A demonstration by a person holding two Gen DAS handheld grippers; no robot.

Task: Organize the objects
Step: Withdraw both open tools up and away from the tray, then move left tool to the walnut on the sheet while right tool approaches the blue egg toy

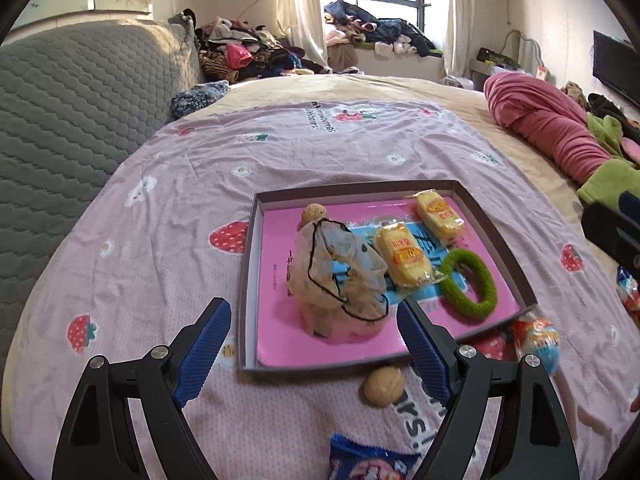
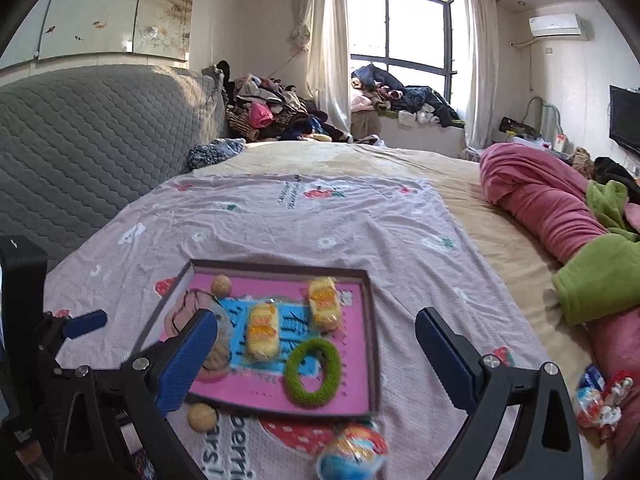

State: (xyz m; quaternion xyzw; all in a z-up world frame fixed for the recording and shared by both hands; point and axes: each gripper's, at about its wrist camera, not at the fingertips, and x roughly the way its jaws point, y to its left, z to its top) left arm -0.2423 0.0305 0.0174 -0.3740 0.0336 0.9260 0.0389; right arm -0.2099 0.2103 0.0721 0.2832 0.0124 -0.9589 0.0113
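Note:
A shallow box tray (image 1: 250, 248) with a pink floor lies on the bed; it also shows in the right wrist view (image 2: 370, 312). In it are a crumpled mesh pouch (image 1: 340, 280), a walnut (image 1: 314, 214), two yellow cake packets (image 1: 404, 256) (image 1: 440, 212) and a green hair ring (image 1: 468, 284). Another walnut (image 1: 383, 385) lies on the sheet before the tray. A colourful wrapped egg (image 2: 352, 454) lies near the tray's front right corner. My left gripper (image 1: 316, 344) is open and empty, just short of the pouch. My right gripper (image 2: 316, 356) is open and empty above the tray's front.
A blue snack packet (image 1: 368, 460) lies at the near edge. More wrapped snacks (image 2: 600, 400) lie at the right. A rolled pink blanket (image 2: 540, 208) and a green one (image 2: 600, 276) lie right. A grey headboard (image 1: 72, 120) stands left.

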